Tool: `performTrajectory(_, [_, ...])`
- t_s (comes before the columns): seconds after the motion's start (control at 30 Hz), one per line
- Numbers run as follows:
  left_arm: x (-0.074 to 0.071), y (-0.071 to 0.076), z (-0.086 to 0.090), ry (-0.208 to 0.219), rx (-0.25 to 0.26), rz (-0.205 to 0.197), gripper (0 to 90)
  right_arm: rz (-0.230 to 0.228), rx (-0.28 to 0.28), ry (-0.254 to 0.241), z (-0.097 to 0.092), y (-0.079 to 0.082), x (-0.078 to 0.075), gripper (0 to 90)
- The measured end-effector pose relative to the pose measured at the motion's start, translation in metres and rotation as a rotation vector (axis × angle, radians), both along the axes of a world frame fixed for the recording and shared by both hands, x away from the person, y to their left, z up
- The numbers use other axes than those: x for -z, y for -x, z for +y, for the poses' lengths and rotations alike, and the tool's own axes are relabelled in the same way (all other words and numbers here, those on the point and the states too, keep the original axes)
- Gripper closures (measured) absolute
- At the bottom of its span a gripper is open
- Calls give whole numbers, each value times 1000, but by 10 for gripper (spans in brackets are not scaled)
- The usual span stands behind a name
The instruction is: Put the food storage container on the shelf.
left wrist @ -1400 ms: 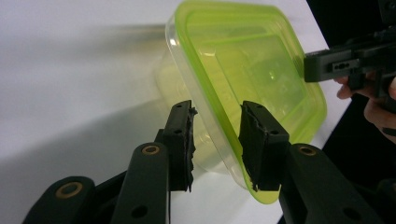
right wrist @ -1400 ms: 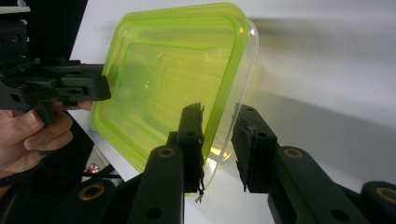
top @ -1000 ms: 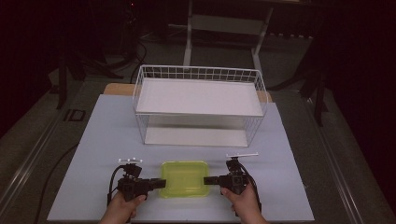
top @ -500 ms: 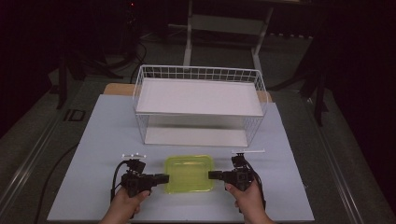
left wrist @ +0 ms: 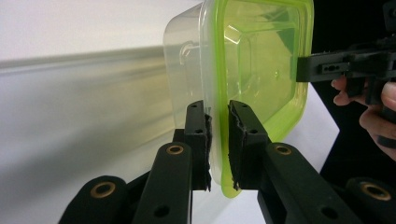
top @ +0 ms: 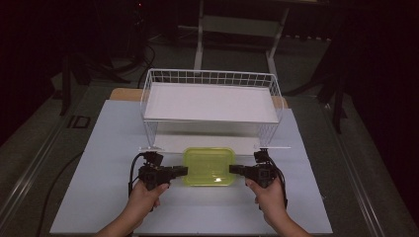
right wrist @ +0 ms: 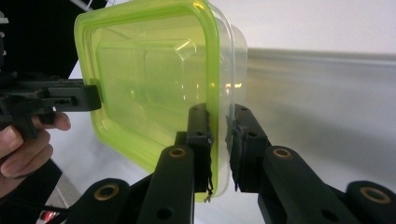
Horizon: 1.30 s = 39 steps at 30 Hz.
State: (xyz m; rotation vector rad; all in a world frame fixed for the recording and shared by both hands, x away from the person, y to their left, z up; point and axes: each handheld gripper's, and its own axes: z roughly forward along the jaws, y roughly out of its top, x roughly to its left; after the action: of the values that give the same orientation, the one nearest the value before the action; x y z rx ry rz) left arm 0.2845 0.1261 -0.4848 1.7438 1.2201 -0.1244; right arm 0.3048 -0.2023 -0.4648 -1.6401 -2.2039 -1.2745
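Left tongs [top: 182,171] clamped on the left rim of the green-lidded container [top: 209,165], pads pinching lid edge and clear wall in the left gripper view. Container sits between both hands, over the front-centre of the bench [top: 99,197], just in front of the white wire basket [top: 210,98]. Right tongs [top: 235,170] clamped on the opposite rim, same pinch.
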Motion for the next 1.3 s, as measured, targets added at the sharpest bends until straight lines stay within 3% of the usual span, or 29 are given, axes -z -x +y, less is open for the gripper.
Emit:
performTrajectory(0.67, [17, -42, -14, -4, -69, -49, 797, -58, 74, 32, -3, -42, 11, 791])
performTrajectory(0.8, [19, -50, -14, -4, -71, -70, 796, -58, 85, 17, -4, -50, 16, 791])
performTrajectory(1.03, [25, -65, -15, -15, -94, -58, 796, -62, 106, 27, 0, -61, 22, 791])
performTrajectory(1.3, [32, -76, -15, -29, -110, -73, 795, -76, 132, 37, 4, -70, 28, 789])
